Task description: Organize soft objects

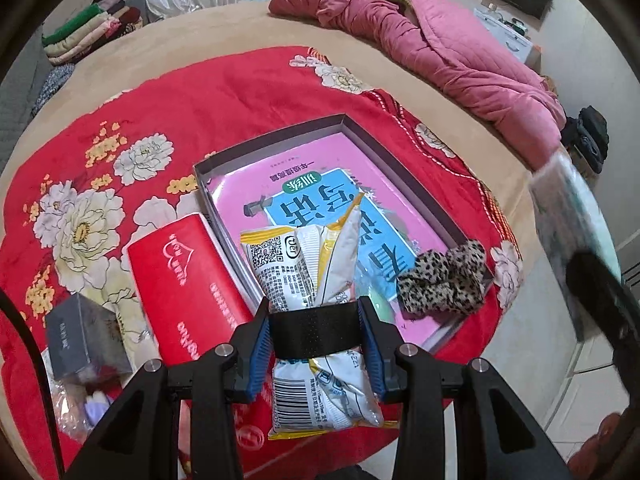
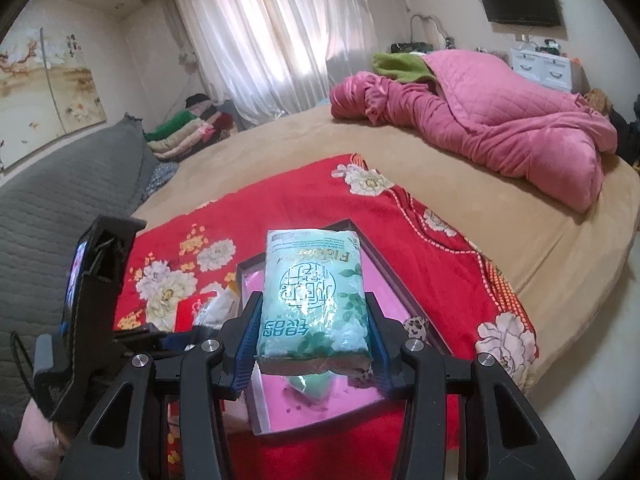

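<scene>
Soft packs are both being carried: left tool (image 1: 316, 334) gripping the yellow-white pouch (image 1: 308, 268), right tool (image 2: 312, 338) gripping the green tissue pack (image 2: 316, 292); the tray (image 1: 280, 140) is holding only a leopard scrunchie (image 1: 444, 282) at its near right.

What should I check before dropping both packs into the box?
1. Left gripper clamps the white pack: ok.
2. Right gripper clamps the green pack: ok.
3. Box open, no lid: ok.
4. Bare room in the box: not ok; a book covers the floor, a scrunchie lies on its near corner.
5. Packs clear of each other: cannot tell.
</scene>
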Motion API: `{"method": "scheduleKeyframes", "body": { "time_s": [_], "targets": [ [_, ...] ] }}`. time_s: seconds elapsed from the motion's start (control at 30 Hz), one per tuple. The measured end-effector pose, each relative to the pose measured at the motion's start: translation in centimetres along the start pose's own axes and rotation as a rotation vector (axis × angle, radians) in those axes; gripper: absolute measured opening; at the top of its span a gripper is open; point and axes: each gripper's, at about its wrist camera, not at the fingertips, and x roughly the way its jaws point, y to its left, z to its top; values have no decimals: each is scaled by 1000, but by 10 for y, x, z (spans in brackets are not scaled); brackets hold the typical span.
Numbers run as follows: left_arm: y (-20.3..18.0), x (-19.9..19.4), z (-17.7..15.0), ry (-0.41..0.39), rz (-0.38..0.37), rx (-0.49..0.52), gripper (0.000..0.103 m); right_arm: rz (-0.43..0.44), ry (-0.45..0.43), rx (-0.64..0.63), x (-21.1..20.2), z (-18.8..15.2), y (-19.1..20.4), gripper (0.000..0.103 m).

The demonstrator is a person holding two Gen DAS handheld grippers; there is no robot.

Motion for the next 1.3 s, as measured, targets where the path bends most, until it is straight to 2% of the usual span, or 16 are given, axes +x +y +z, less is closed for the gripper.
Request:
{"method": "scheduleKeyframes", "body": {
  "time_s": [0.33,0.47,0.57,0.97,1.3],
  "targets": [
    [-1,39,23,61,-16,3,40,-24,71,-21,33,-10,-6,49],
    [-8,56,33,87,18,41,40,-53,104,-42,49,-17,-8,49],
    [-5,71,38,123,4,28,40,-64,126,-53,59,-22,-9,49],
    [-7,91,34,165,2,65,40,-76,212,-44,104,-45,-18,49],
    [-10,104,35,192,6,86,40,-127,260,-42,131,-58,-27,49]
  ]
}}
